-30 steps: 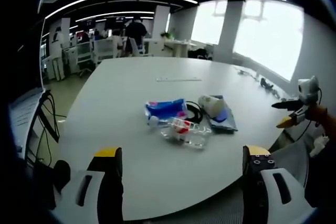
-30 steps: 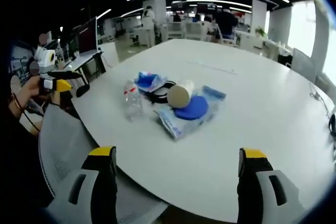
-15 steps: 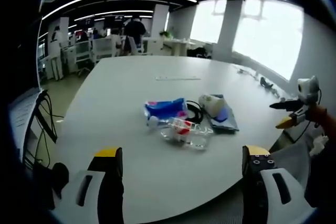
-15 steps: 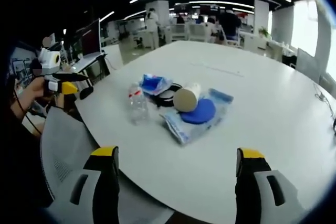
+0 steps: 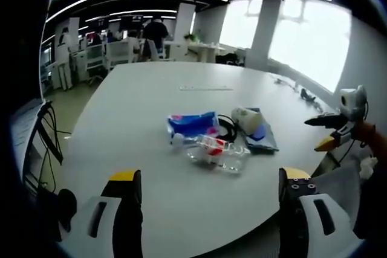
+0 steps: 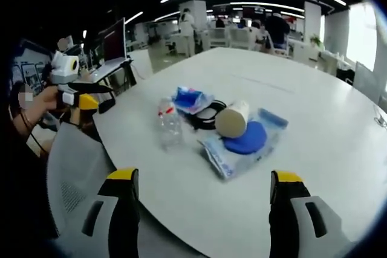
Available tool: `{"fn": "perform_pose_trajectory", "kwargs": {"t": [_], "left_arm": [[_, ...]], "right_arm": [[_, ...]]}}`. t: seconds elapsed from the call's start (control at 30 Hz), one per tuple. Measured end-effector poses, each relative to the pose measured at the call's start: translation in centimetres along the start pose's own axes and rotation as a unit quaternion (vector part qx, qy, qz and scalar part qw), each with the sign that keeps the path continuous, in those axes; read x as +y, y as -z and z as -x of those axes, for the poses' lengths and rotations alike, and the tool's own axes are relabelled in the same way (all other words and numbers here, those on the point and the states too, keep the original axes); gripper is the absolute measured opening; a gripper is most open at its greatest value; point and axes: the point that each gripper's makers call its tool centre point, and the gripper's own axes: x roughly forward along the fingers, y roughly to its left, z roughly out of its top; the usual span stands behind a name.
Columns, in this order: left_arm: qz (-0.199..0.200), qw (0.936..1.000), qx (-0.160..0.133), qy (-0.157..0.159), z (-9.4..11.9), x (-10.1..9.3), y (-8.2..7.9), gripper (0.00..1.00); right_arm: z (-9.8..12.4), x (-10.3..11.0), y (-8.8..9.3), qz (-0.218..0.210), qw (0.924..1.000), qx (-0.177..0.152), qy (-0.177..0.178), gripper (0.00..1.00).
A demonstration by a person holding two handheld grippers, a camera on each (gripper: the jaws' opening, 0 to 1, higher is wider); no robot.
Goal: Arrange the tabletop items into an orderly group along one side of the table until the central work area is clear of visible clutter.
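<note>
A cluster of items lies mid-table. In the left gripper view a blue packet sits beside a black cable loop, a pale cylinder on its side, and a blue pad in a clear bag. A clear bottle lies in front. My left gripper is open, well short of them. The right gripper view shows the bottle, packet, cable, cylinder and bagged pad ahead of my open right gripper. Each gripper appears in the other's view, off the table edge.
A thin pale strip lies farther along the white table. Small cables rest near the window-side edge. A grey mesh chair stands between my right gripper and the table. Desks and people fill the background.
The right gripper's camera has come closer to the table, so the cluster looks larger. The left view barely shifted. The items themselves have not moved.
</note>
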Motion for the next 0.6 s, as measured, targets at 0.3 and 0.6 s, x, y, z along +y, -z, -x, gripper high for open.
{"fn": "perform_pose_trajectory", "kwargs": {"t": [0.3, 0.6], "left_arm": [[-0.005, 0.9999, -0.006, 0.013, -0.8, 0.2, -0.3, 0.92], [-0.019, 0.9992, -0.01, 0.033, -1.6, 0.0, -0.5, 0.91]], "right_arm": [[-2.4, 1.7, -0.5, 0.036, 0.9988, 0.012, -0.03, 0.86], [-4.8, 3.0, -1.5, 0.05, 0.9969, 0.015, -0.06, 0.85]]}}
